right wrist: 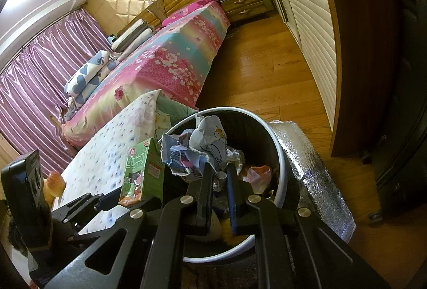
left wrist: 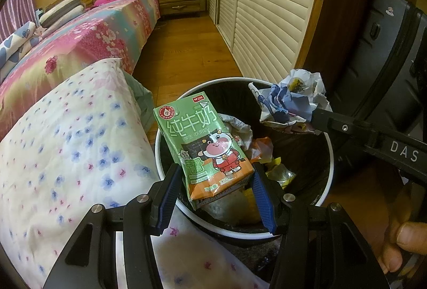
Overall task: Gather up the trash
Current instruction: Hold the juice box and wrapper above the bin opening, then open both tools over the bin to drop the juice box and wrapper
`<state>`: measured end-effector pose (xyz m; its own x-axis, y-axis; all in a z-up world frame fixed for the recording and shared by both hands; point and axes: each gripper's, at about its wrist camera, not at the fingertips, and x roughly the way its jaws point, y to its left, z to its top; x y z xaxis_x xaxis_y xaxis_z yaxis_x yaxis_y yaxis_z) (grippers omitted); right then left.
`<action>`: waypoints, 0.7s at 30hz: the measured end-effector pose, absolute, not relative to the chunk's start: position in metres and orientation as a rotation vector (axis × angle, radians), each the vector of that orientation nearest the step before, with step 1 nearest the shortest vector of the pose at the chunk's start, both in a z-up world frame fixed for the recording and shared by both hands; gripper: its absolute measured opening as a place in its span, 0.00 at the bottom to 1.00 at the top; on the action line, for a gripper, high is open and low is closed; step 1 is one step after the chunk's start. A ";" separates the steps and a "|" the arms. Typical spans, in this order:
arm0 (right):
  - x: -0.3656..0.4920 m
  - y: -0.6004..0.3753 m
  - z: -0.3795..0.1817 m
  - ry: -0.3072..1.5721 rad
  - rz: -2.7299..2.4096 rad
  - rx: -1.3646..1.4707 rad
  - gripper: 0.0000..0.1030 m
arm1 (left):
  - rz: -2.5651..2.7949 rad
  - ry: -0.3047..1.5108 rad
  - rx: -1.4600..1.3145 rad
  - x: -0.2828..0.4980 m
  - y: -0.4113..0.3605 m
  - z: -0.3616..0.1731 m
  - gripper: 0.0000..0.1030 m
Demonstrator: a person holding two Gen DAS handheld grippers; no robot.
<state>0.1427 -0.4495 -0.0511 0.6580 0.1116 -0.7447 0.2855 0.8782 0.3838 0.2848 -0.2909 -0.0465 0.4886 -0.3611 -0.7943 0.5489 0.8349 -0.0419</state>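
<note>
A green milk carton (left wrist: 210, 147) hangs tilted over the round bin (left wrist: 159, 155), which has a white rim and a black liner. My left gripper (left wrist: 216, 170) is shut on the carton's lower end, a blue pad on each side. In the right wrist view the carton (right wrist: 142, 174) stands at the bin's left edge. A crumpled printed paper ball (left wrist: 291, 99) is held above the bin's far right rim by my right gripper (left wrist: 319, 114), which is shut on it. The right wrist view shows that gripper (right wrist: 221, 168) pinching the paper ball (right wrist: 202, 147) over the bin (right wrist: 281, 147). Wrappers and paper lie inside.
A white flowered quilt (left wrist: 66, 142) touches the bin's left side, with the pink floral bed (left wrist: 88, 43) behind it. A silver foil pack (right wrist: 315, 168) lies right of the bin. A dark suitcase (left wrist: 379, 56) and louvred wardrobe doors (left wrist: 272, 8) stand at right. Wooden floor (left wrist: 184, 54) runs between.
</note>
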 end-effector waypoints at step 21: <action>0.142 -0.456 -0.056 0.862 -0.106 0.556 0.19 | -0.563 0.904 0.203 0.284 -0.281 -0.039 0.57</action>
